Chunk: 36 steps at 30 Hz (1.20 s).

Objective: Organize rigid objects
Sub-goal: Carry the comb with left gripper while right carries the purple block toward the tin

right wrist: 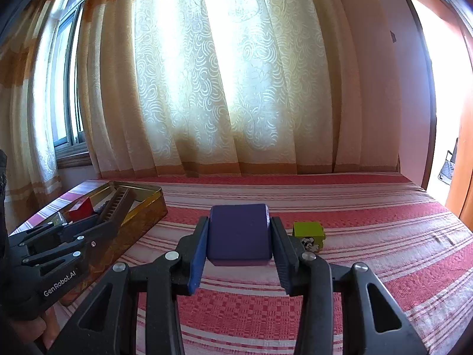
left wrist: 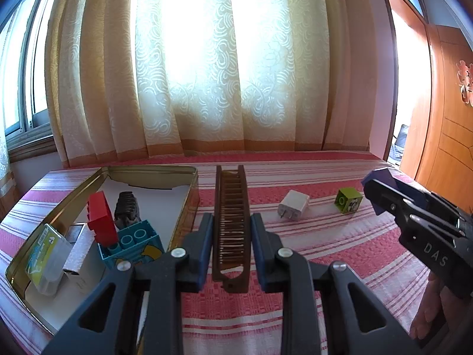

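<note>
- A brown comb (left wrist: 230,224) is clamped lengthwise between the narrowly set fingers of the left gripper (left wrist: 230,236); it is held above the red-and-white striped cloth (left wrist: 325,251), just to the right of the tin's wall.
- A purple block (right wrist: 239,232) is gripped on both flanks by the jaws of the right gripper (right wrist: 240,236), which are parted only to the block's width; the block is carried over the striped cloth.
- An open gold tin (left wrist: 183,207) is seen at the left of the cloth. Inside it lie a red brick (left wrist: 102,222), a dark ridged piece (left wrist: 127,210), a blue studded brick (left wrist: 133,245) and a small yellow-green packet (left wrist: 44,251).
- A white plug adapter (left wrist: 293,205) rests on the cloth, its prongs turned toward the camera.
- A green cube (left wrist: 348,200) with a panda picture on one face stands near the adapter, well apart from the tin.
- In the left wrist view, the ground beyond the green cube is partly masked by the right gripper.
- In the right wrist view, the near wall of the tin is partly covered by the left gripper and its comb.
- A pale patterned curtain (left wrist: 207,74) is hung behind the cloth; a wooden door (left wrist: 443,118) is seen at the right.
</note>
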Each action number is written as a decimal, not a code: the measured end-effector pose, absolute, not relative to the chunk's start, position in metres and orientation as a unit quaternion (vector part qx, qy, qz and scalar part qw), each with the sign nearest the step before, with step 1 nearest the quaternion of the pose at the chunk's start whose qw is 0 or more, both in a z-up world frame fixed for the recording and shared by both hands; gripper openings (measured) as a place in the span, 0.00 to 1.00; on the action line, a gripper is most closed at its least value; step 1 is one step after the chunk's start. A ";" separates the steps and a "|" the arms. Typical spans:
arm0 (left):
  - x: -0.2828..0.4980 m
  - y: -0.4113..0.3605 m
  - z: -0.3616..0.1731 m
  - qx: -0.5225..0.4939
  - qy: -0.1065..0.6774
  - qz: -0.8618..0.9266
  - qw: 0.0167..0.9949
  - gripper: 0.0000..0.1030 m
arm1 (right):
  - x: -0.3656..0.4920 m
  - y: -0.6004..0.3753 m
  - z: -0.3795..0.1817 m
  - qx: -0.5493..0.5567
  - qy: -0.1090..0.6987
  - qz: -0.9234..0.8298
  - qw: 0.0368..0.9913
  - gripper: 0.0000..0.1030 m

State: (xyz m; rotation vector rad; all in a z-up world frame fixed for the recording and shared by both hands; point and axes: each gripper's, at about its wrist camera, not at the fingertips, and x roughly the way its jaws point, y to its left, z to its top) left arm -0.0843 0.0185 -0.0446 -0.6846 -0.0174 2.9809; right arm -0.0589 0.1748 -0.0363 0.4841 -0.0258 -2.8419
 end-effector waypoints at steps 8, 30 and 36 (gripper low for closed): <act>-0.079 0.016 -0.043 -0.214 -0.003 0.976 0.038 0.24 | -0.055 0.175 -0.034 0.156 -0.008 -0.979 0.131 0.42; -0.068 0.007 -0.041 -0.205 -0.013 0.978 0.036 0.24 | -0.041 0.158 -0.030 0.128 0.009 -0.979 0.158 0.42; -0.065 0.001 -0.040 -0.206 -0.015 0.978 0.035 0.24 | -0.040 0.152 -0.031 0.128 0.012 -0.978 0.166 0.42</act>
